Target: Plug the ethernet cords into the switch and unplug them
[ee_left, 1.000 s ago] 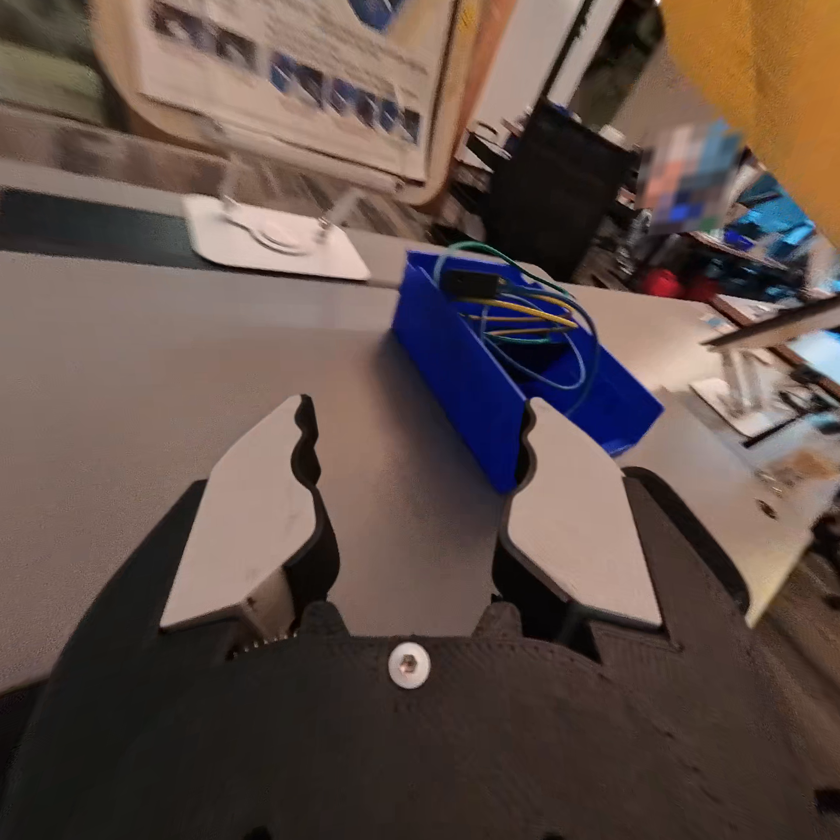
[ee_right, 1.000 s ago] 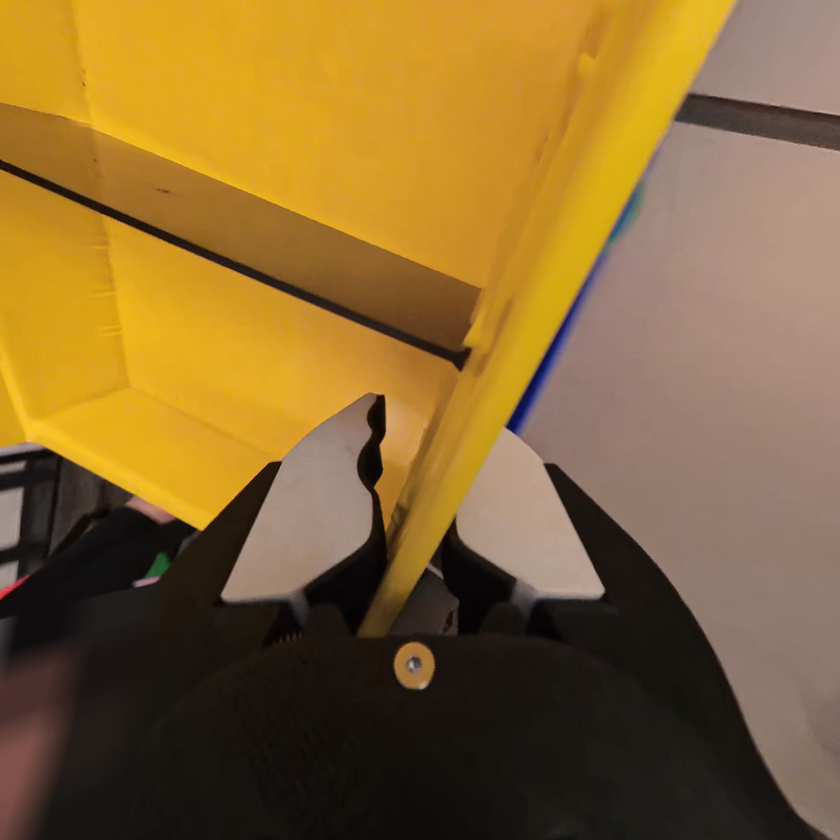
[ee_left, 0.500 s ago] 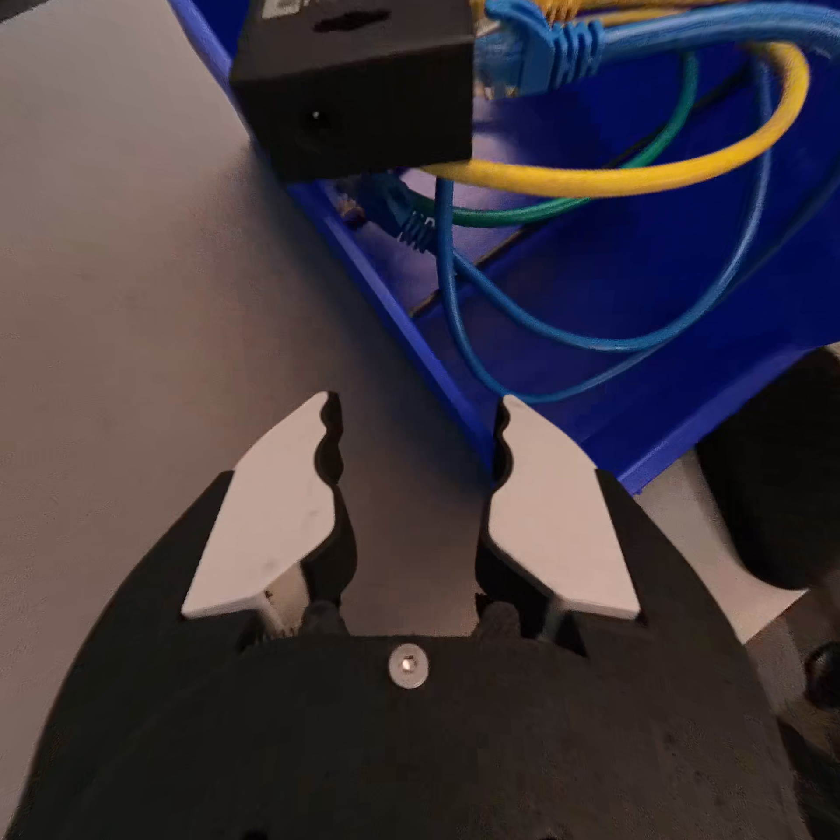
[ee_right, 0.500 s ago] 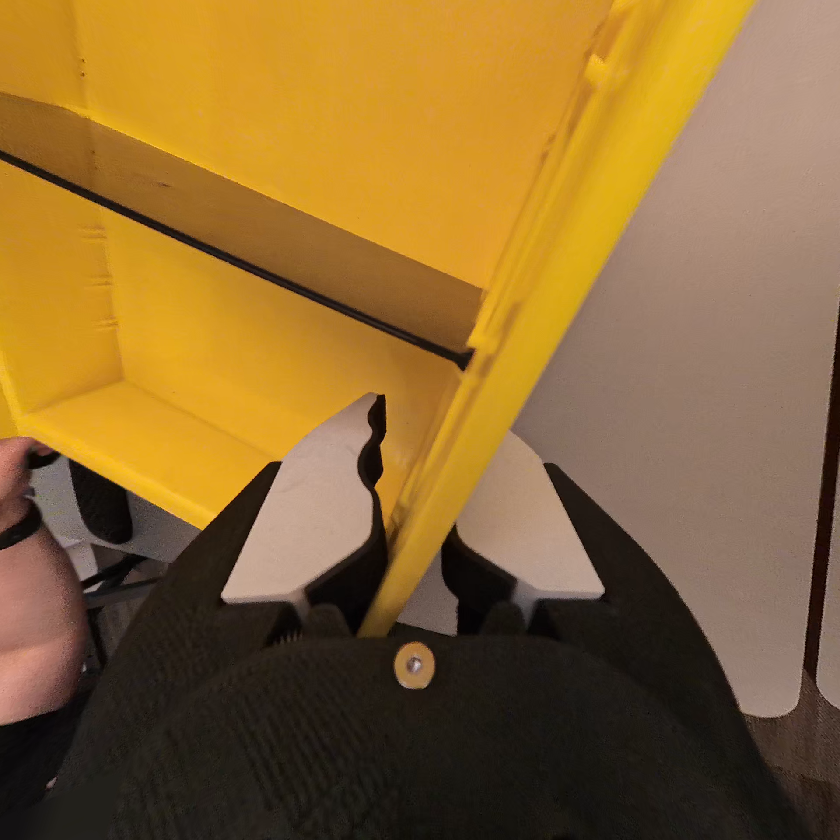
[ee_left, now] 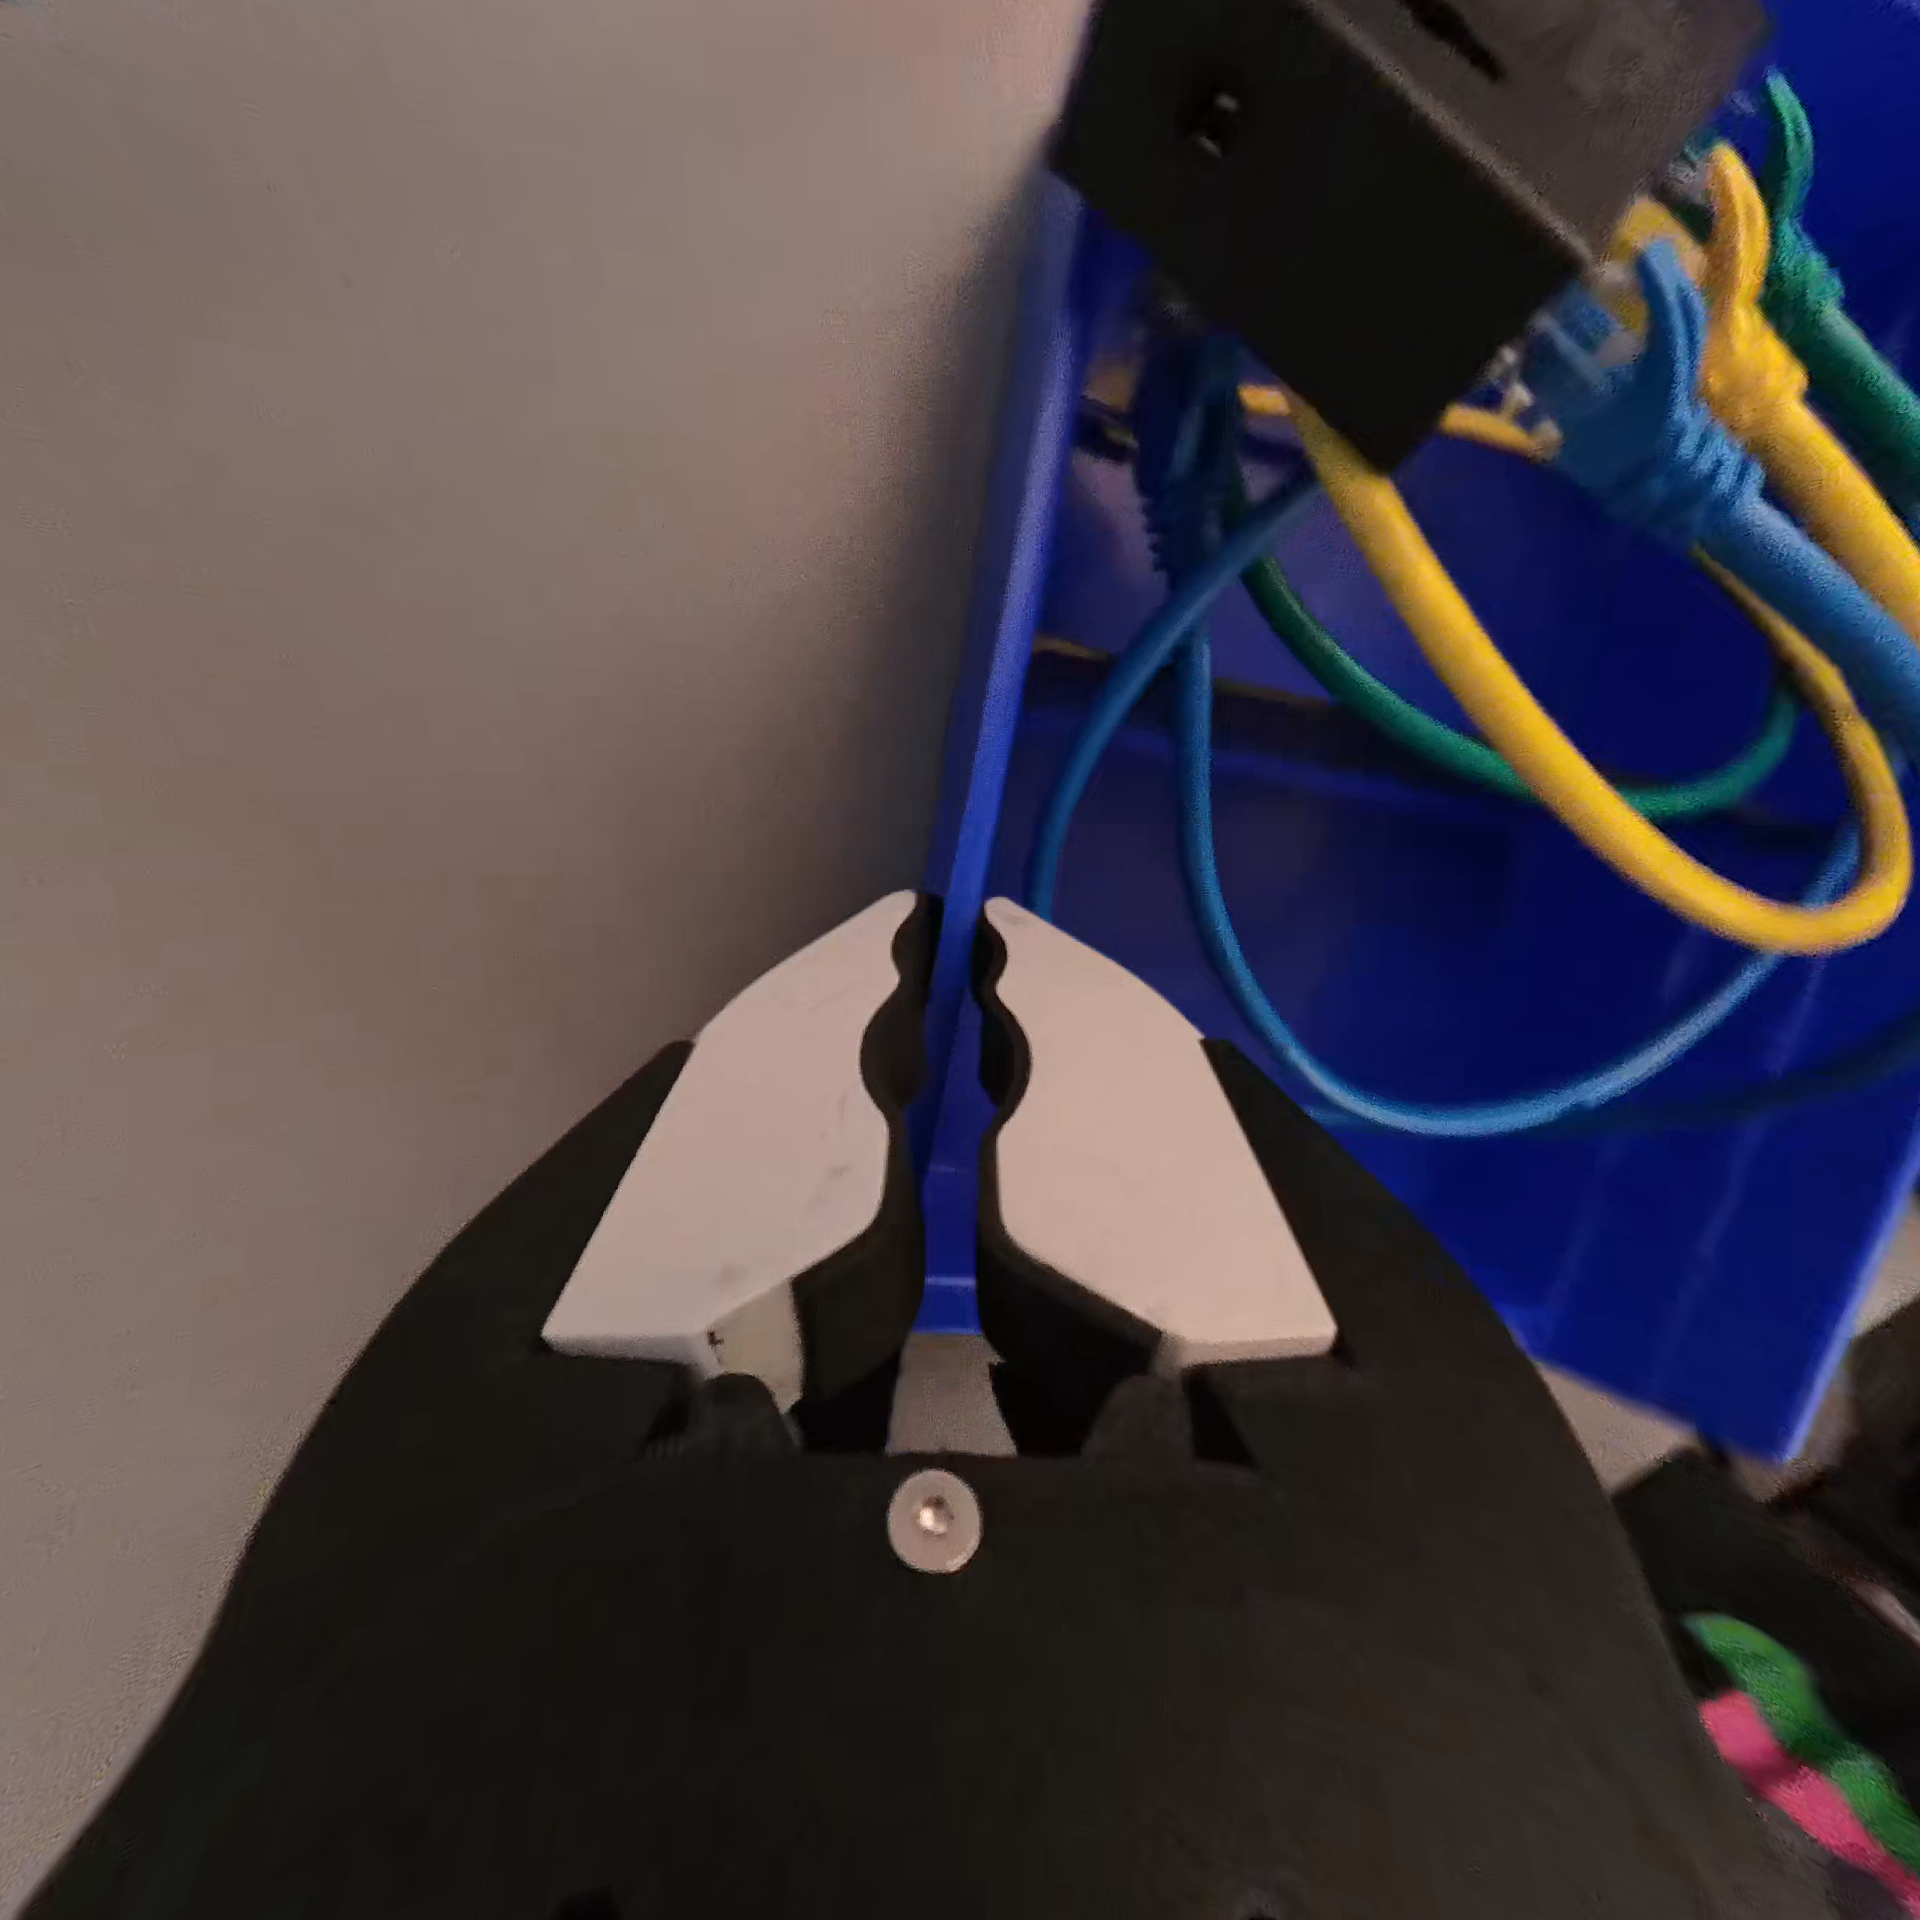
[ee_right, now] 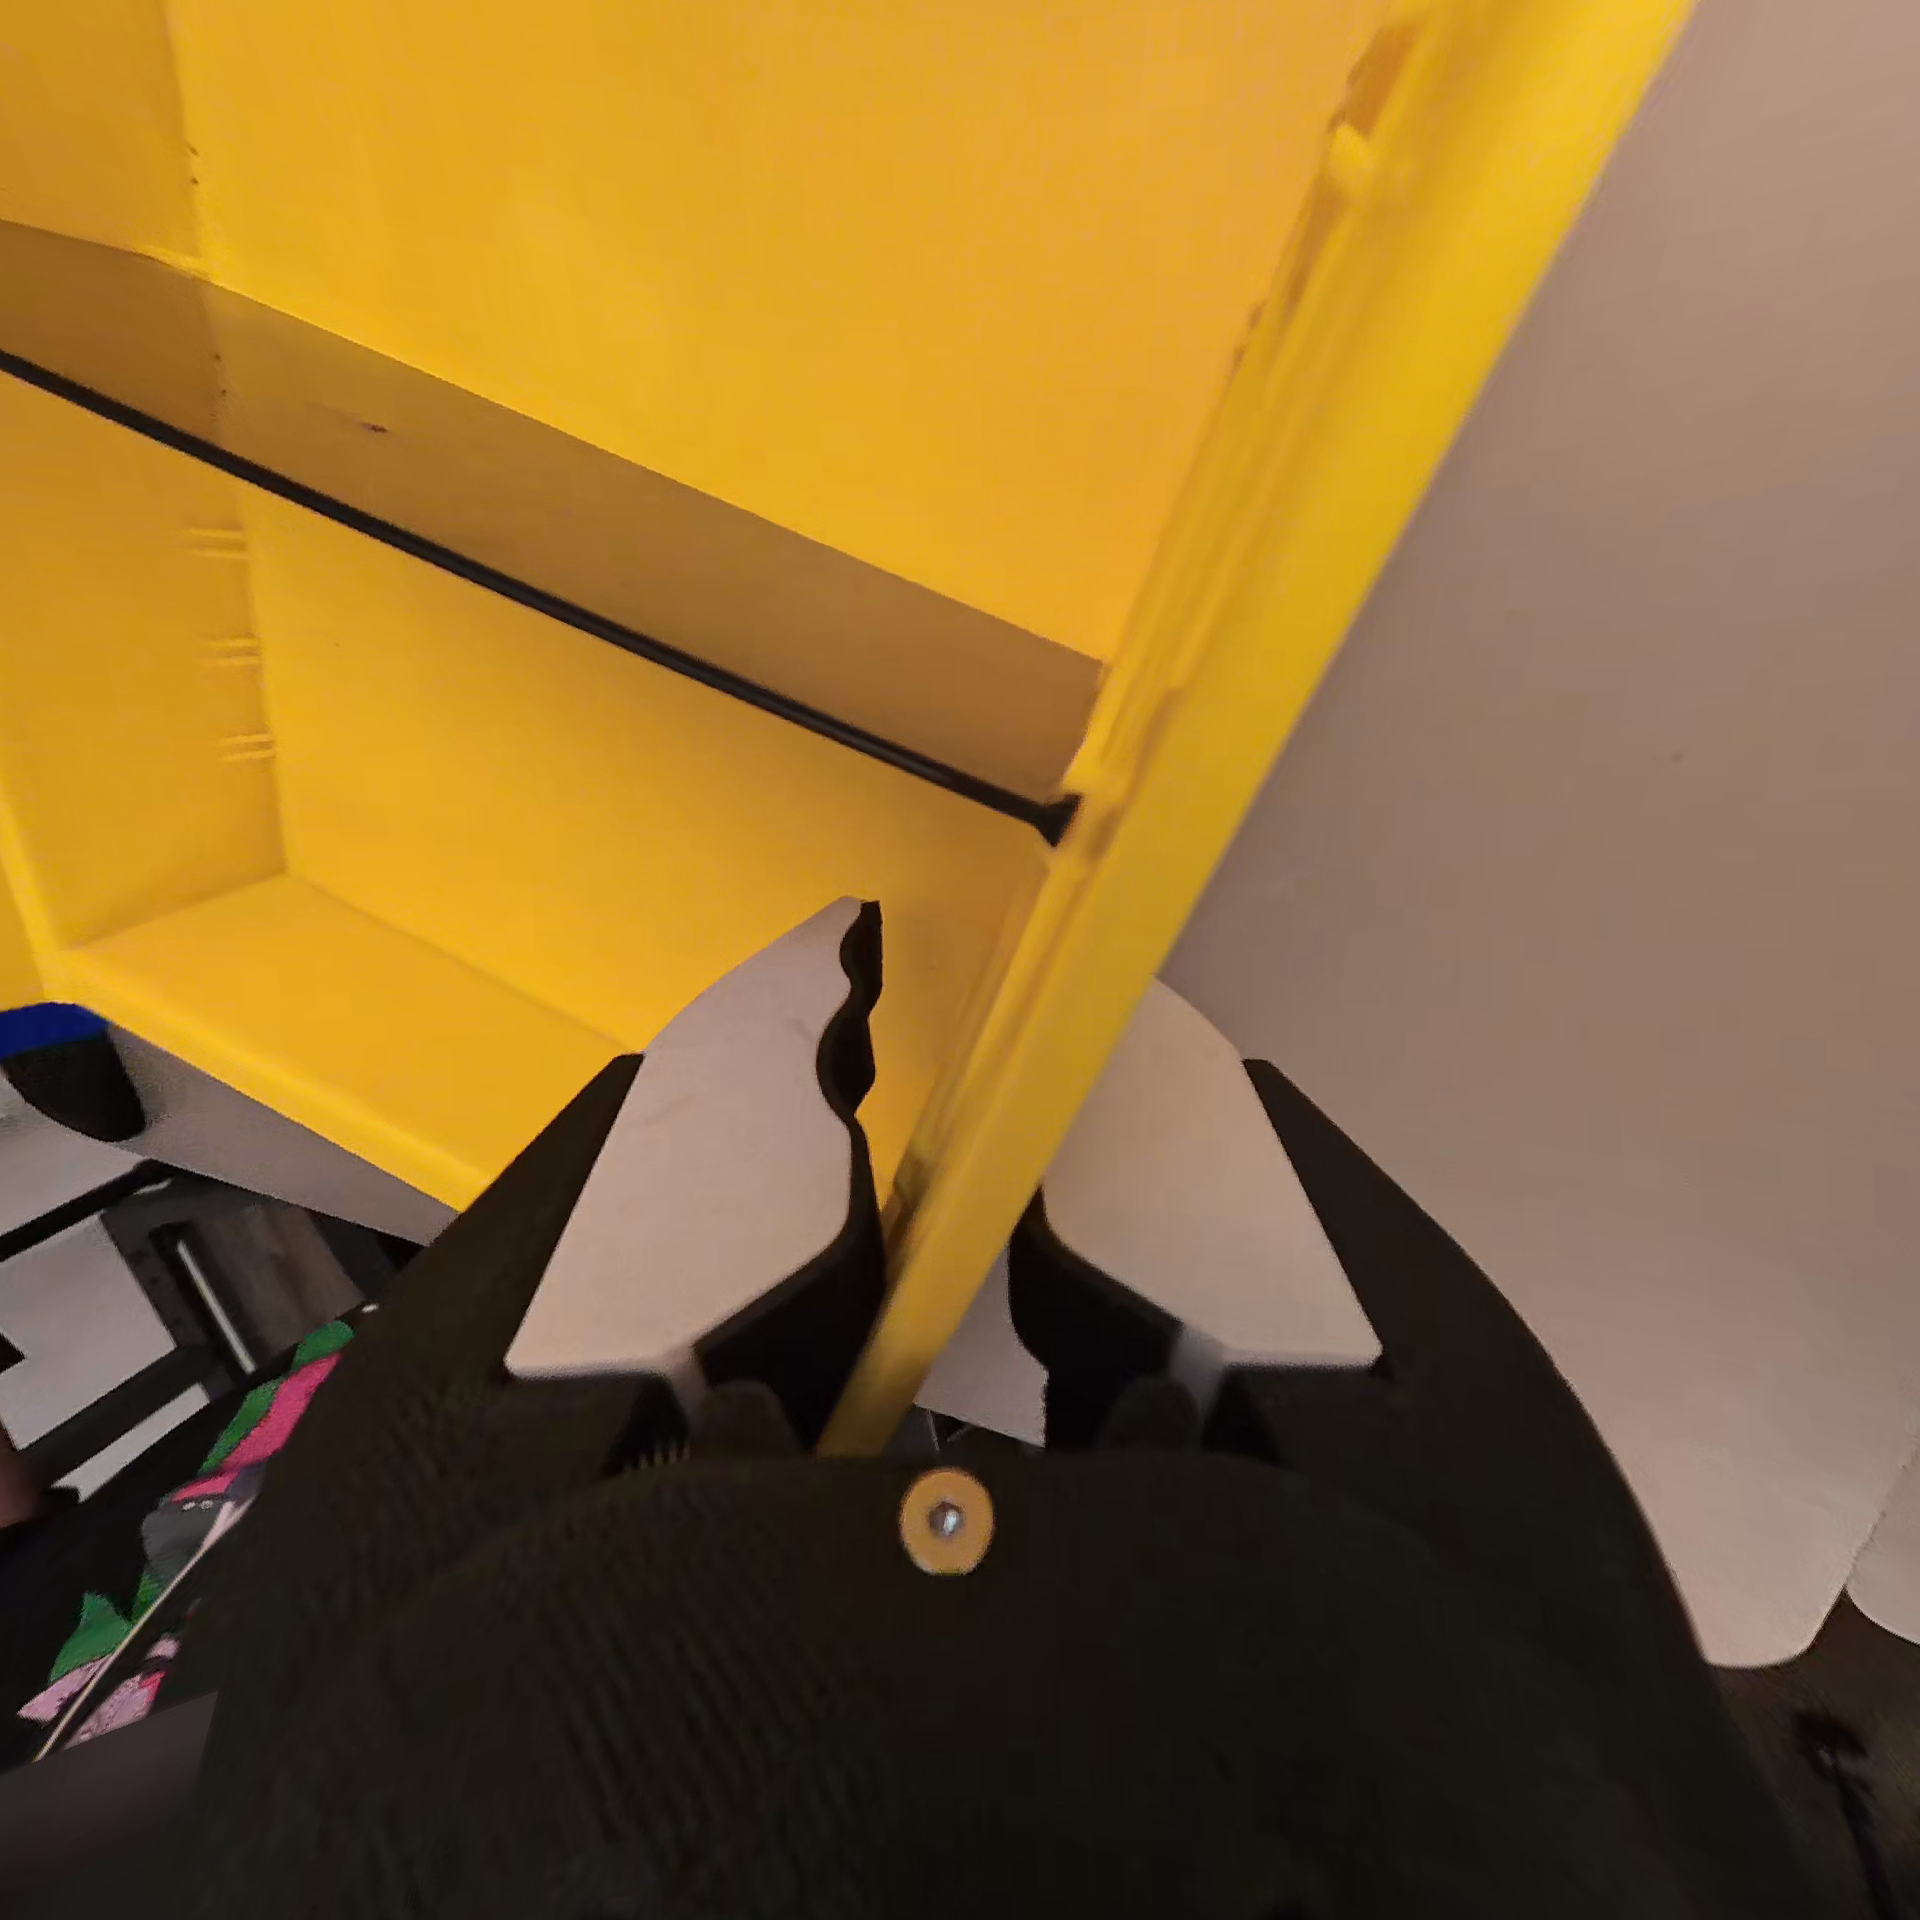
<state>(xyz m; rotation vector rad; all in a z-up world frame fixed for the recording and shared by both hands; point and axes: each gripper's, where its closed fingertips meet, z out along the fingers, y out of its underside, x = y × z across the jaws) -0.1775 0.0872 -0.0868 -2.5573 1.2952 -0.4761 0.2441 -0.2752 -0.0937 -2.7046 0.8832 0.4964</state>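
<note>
A: Where the grey bench meets the blue bin, what has the left gripper got?

B: It is nearly closed, pinching the blue bin's thin side wall between its fingers. Beyond it, the black switch sits over that bin's far end, with blue cords, yellow cords and a green cord at its ports, looping down inside the bin.

A: And the right gripper?

B: It clamps the wall of a yellow bin, one finger inside and one outside. A black divider crosses the bin's interior.
</note>
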